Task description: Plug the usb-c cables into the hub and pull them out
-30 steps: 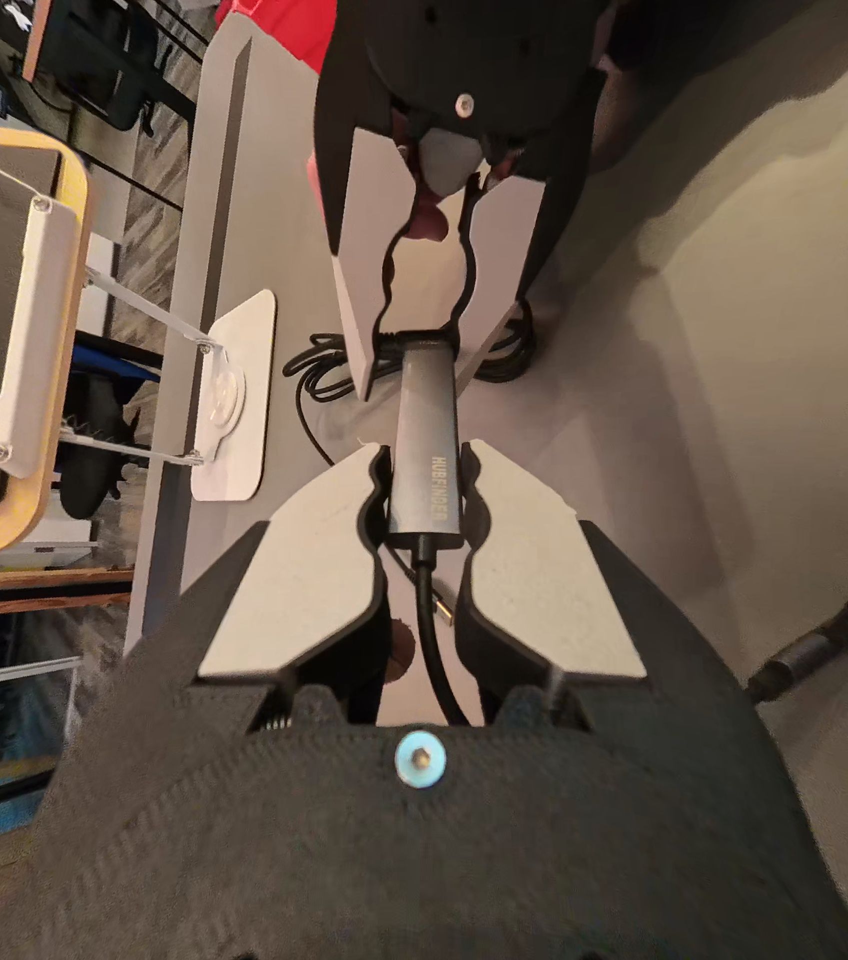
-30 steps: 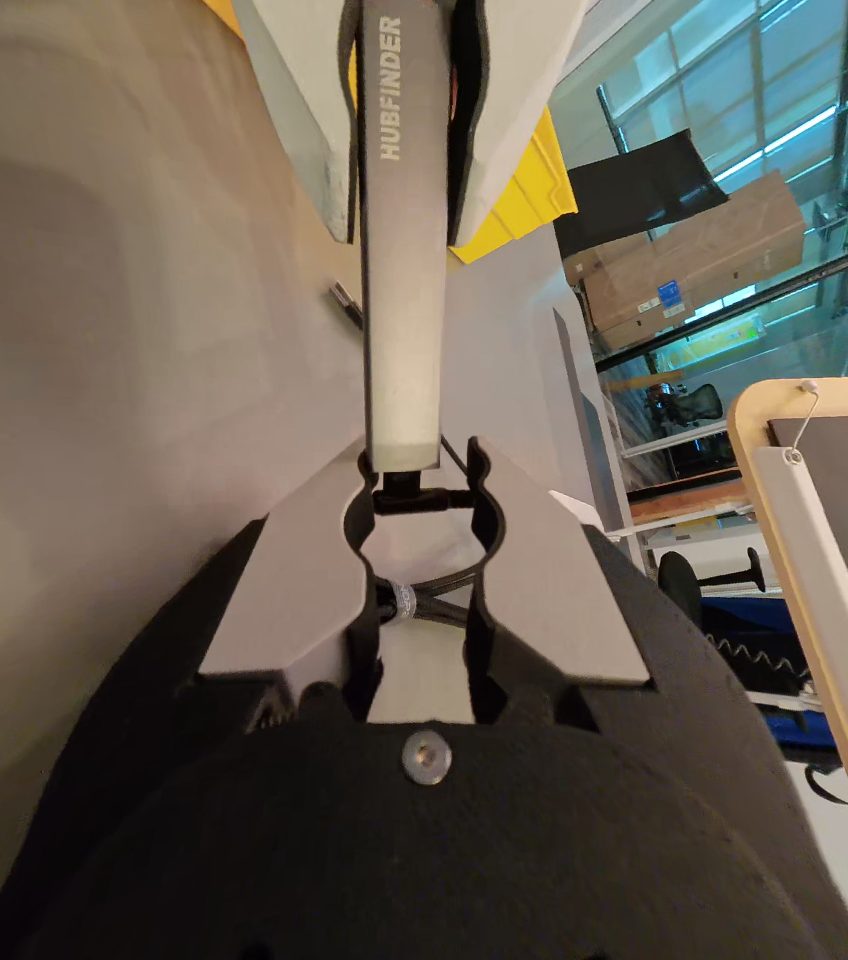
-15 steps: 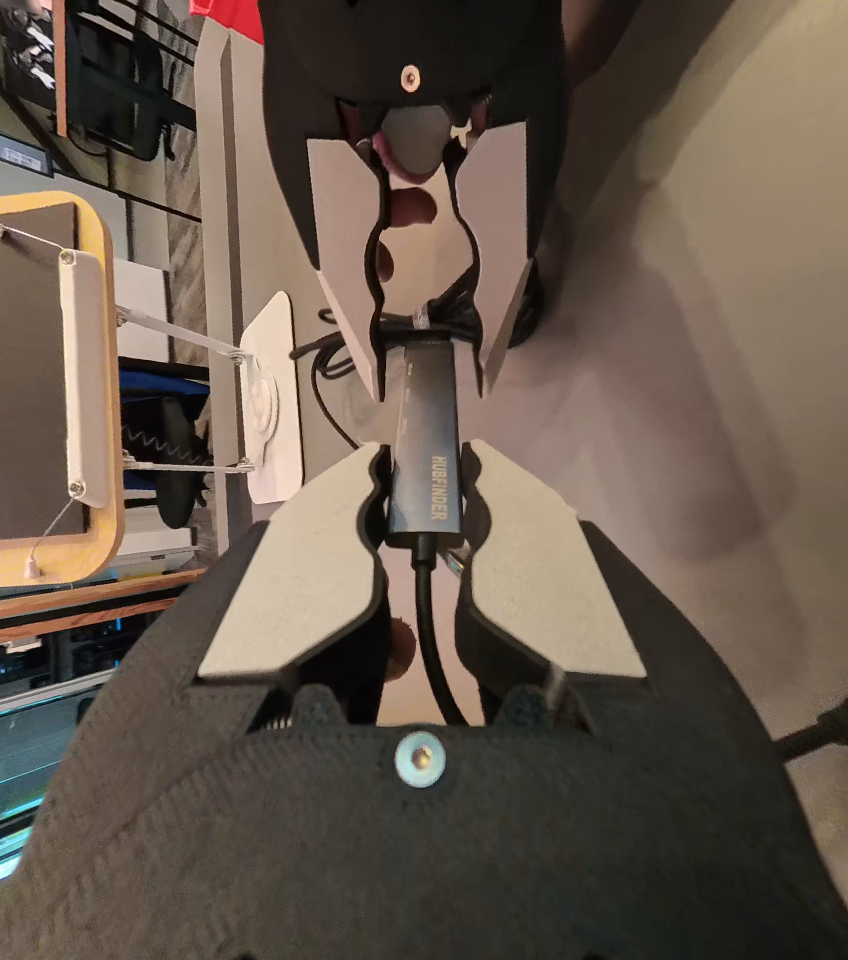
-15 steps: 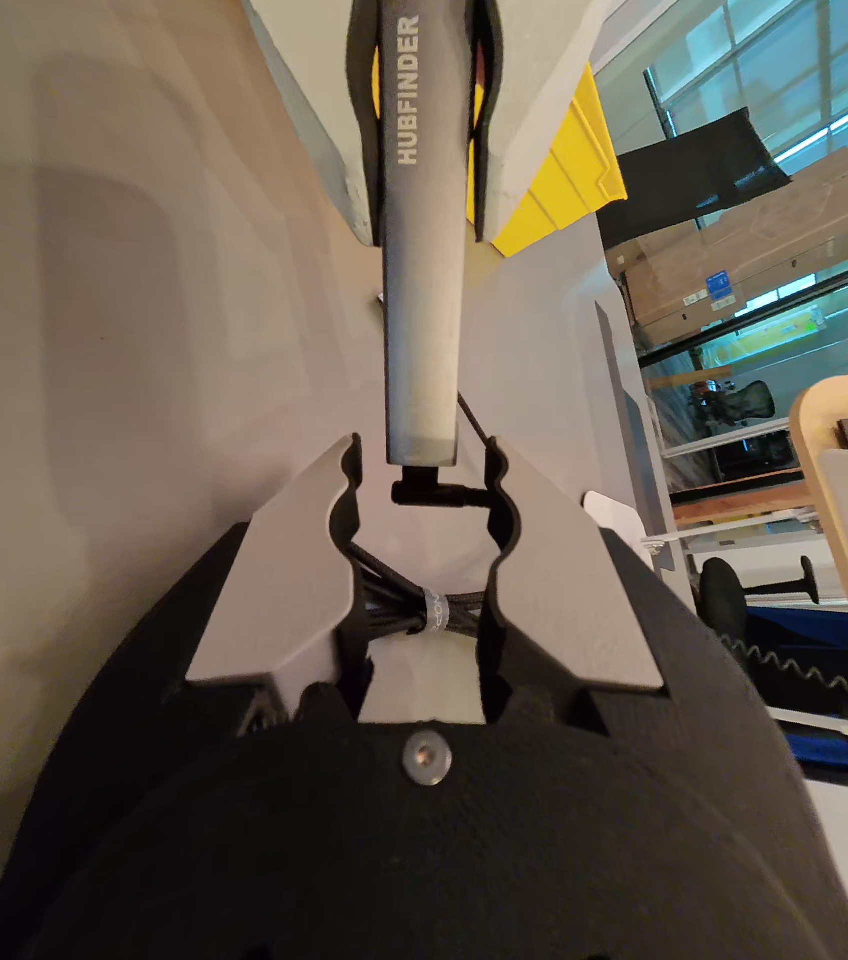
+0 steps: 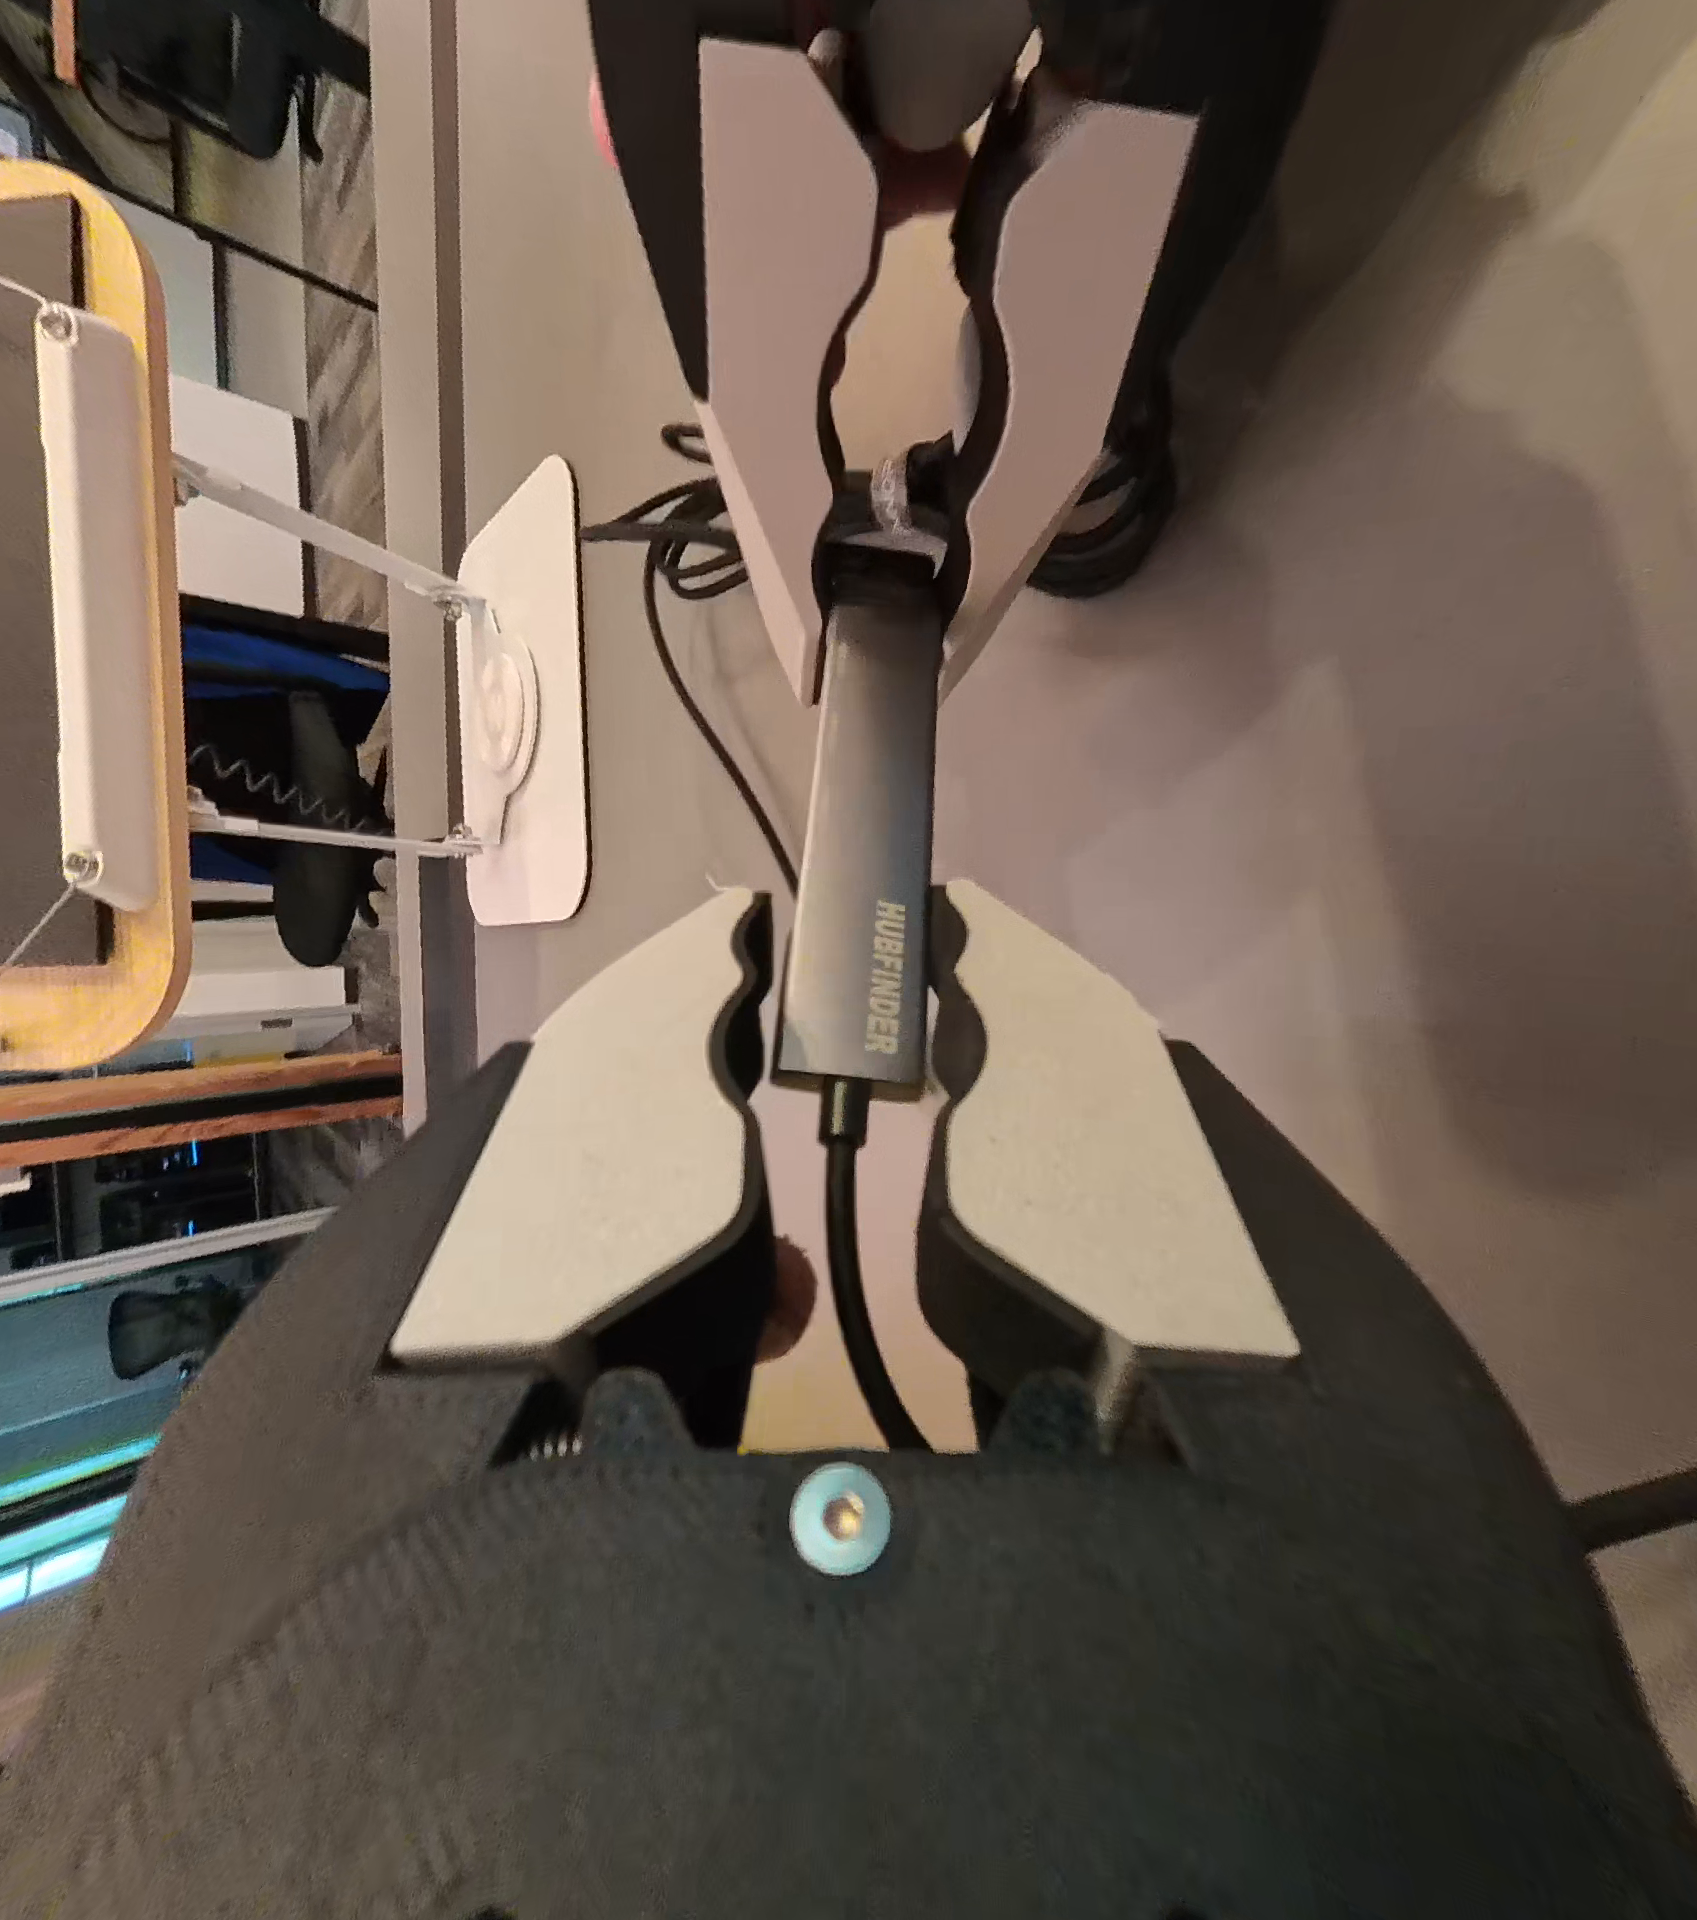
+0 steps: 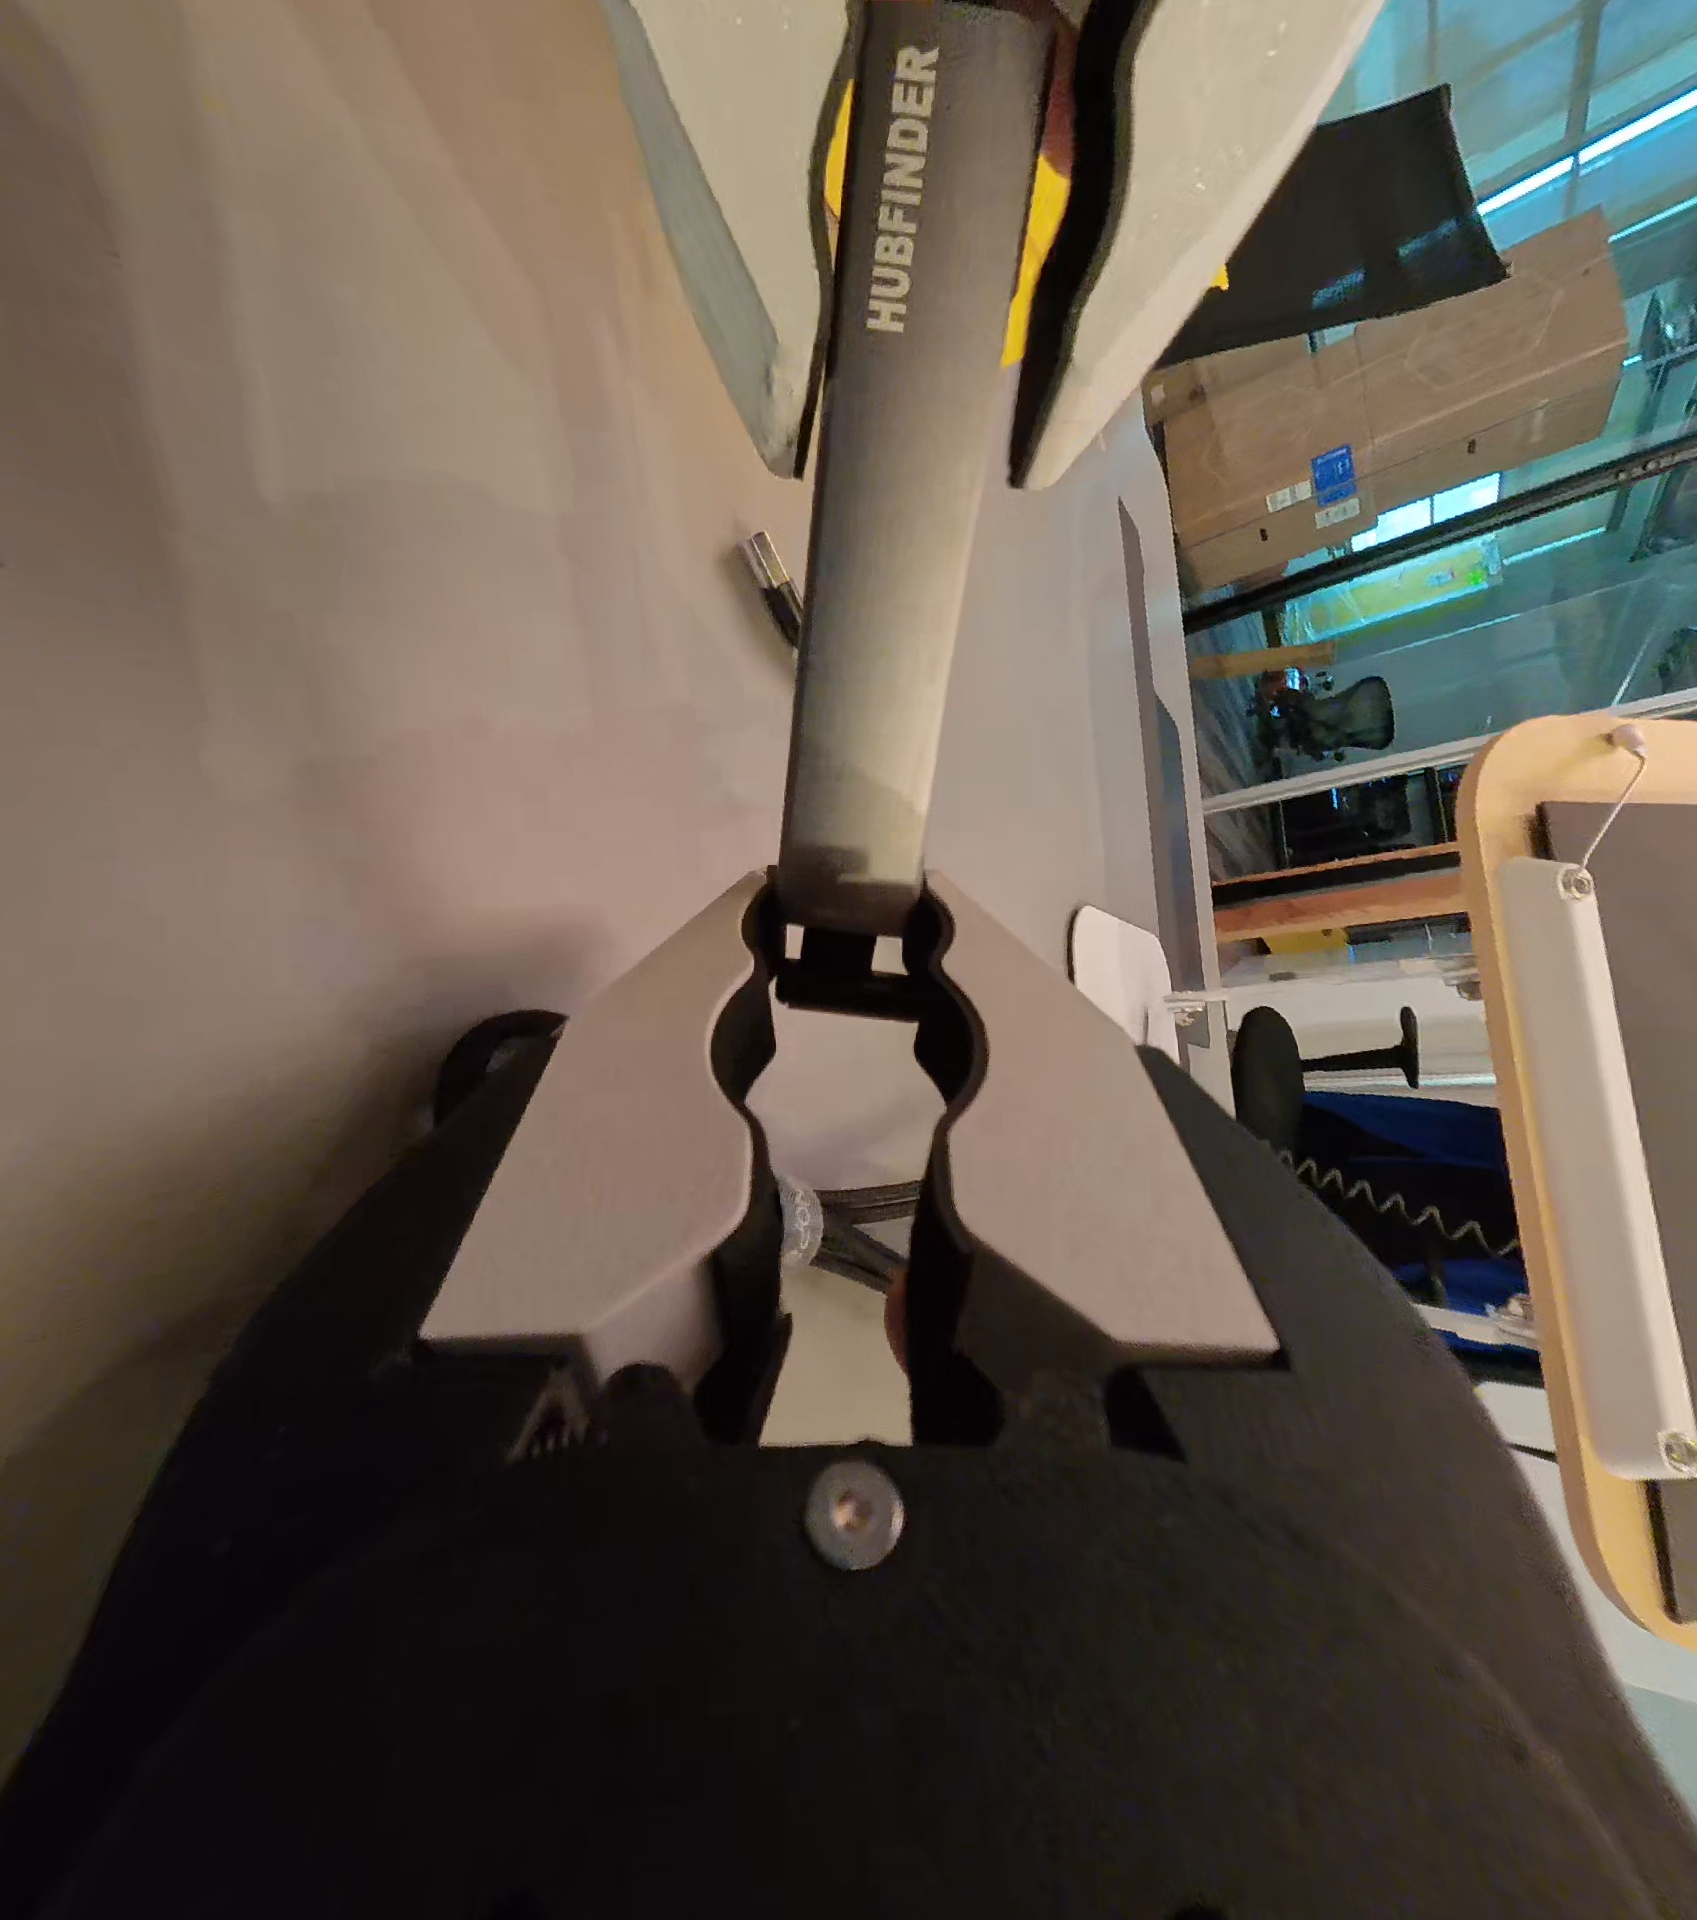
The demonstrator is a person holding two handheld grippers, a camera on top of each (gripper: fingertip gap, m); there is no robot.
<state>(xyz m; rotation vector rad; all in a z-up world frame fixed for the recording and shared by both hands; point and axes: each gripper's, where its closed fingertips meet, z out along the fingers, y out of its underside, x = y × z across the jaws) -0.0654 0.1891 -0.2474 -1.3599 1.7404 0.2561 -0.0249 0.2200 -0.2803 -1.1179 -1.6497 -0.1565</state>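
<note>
A grey USB hub (image 5: 859, 831) is held level above the grey table (image 5: 1446, 727). My left gripper (image 5: 854, 914) is shut on the hub's near end, where its own black cable (image 5: 854, 1299) comes out. My right gripper (image 6: 849, 904) is shut on a black USB-C plug (image 6: 849, 966), which sits pressed against the hub's far end (image 6: 865, 675). The plug's bundled cable with a pale tie (image 6: 802, 1226) hangs behind the jaws. Each gripper shows in the other's view: the right gripper (image 5: 875, 623) and the left gripper (image 6: 906, 457).
A coil of black cable (image 5: 1104, 540) lies on the table under the right gripper. A white stand base (image 5: 527, 696) holds a wood-framed board (image 5: 137, 623) at the table's edge. A loose metal connector (image 6: 771, 582) lies on the table. A yellow bin (image 6: 1031, 260) sits behind. Some 7 centimetres of space lies between my two pairs of fingers.
Half a second ago the plug stood a small gap off the hub's end. Now the right gripper has moved in and the plug is pressed into that end. The left gripper still holds the hub.
</note>
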